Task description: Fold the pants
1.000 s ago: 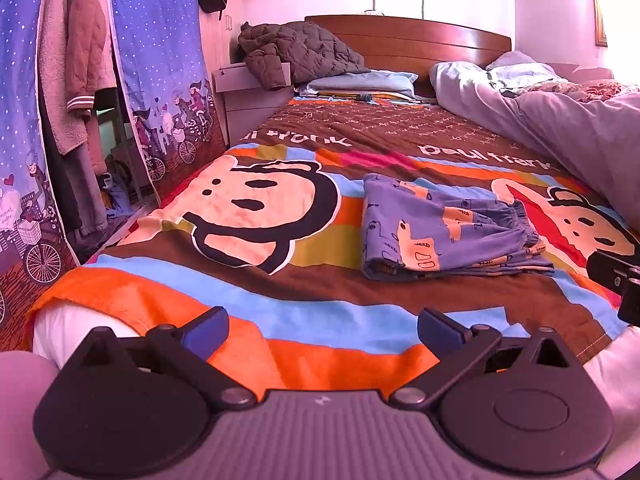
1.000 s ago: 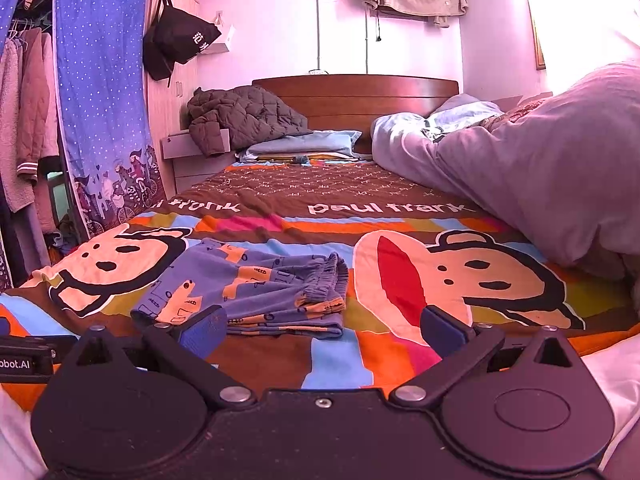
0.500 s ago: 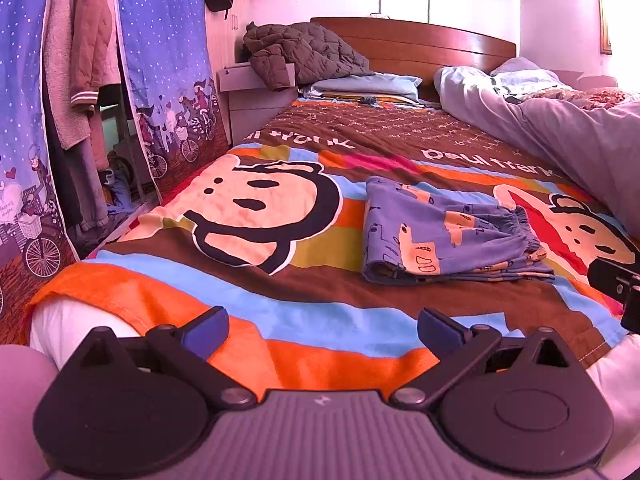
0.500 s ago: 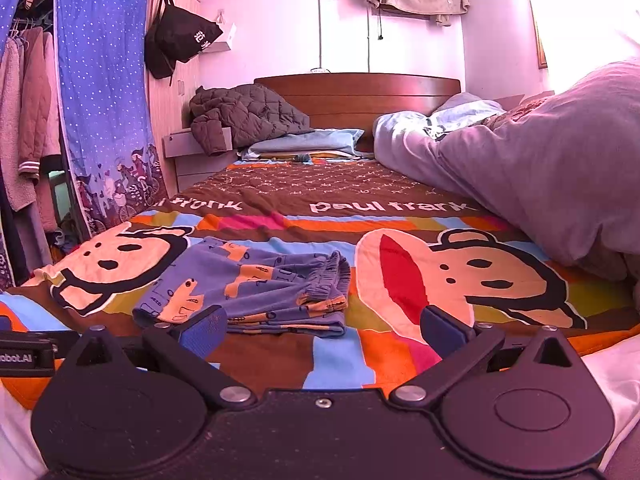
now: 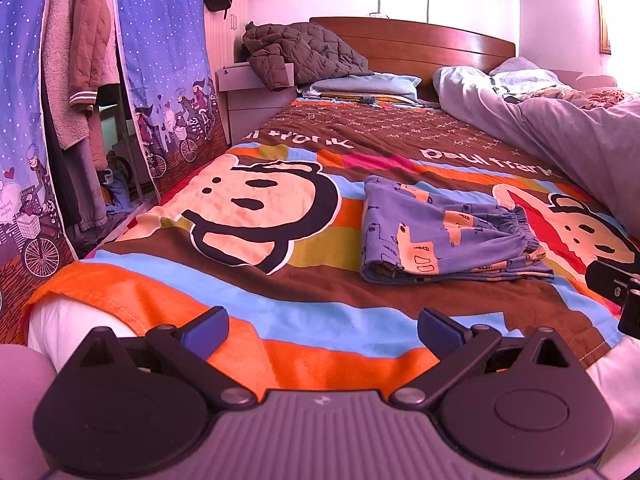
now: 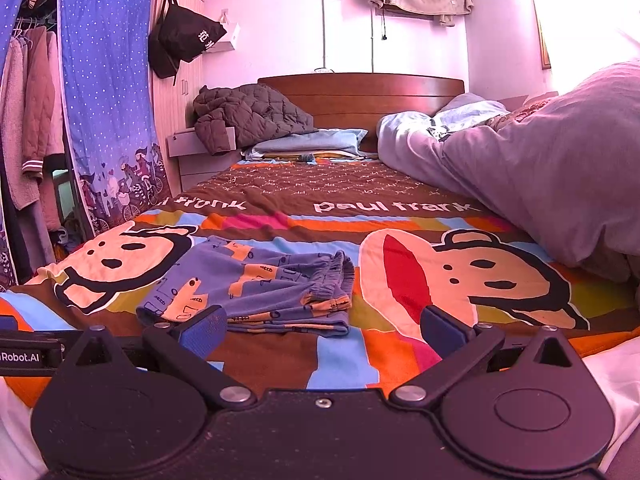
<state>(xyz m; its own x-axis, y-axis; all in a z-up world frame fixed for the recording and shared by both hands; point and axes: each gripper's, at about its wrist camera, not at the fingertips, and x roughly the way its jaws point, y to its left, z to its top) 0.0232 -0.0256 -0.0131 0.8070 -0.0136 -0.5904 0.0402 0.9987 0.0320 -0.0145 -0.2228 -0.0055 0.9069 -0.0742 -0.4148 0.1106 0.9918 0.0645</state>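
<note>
Holding nothing, the left gripper [image 5: 322, 332] has its jaws spread wide, the blue fingertips [image 5: 206, 330] well apart over the near edge of the bedspread [image 5: 280, 276]. The right gripper [image 6: 324, 330] is likewise released and empty, jaws wide, with only the bedspread between the tips.

The pants [image 5: 444, 236], blue with an orange print, lie as a compact folded packet on the bedspread, beyond both grippers and touched by neither. Seen from the left wrist, the packet sits ahead and to the right; seen from the right wrist [image 6: 256, 288], ahead and slightly left. The gathered waistband [image 6: 338, 276] faces right of the packet; the folded edge faces left. The task appears essentially complete.

Beyond the pants, a grey duvet [image 6: 540, 184] is heaped to the right, and a quilted jacket [image 6: 252, 116] rests far behind, near the headboard [image 6: 360, 92].

Risks from this state:
- The layers at the near edge of the packet look loose. Cause of failure: a re-grip that takes only the top layer, opening the fold.
- Dragging a fingertip across the packet may skew it.
- The soft bedspread may bunch into a closing jaw.
</note>
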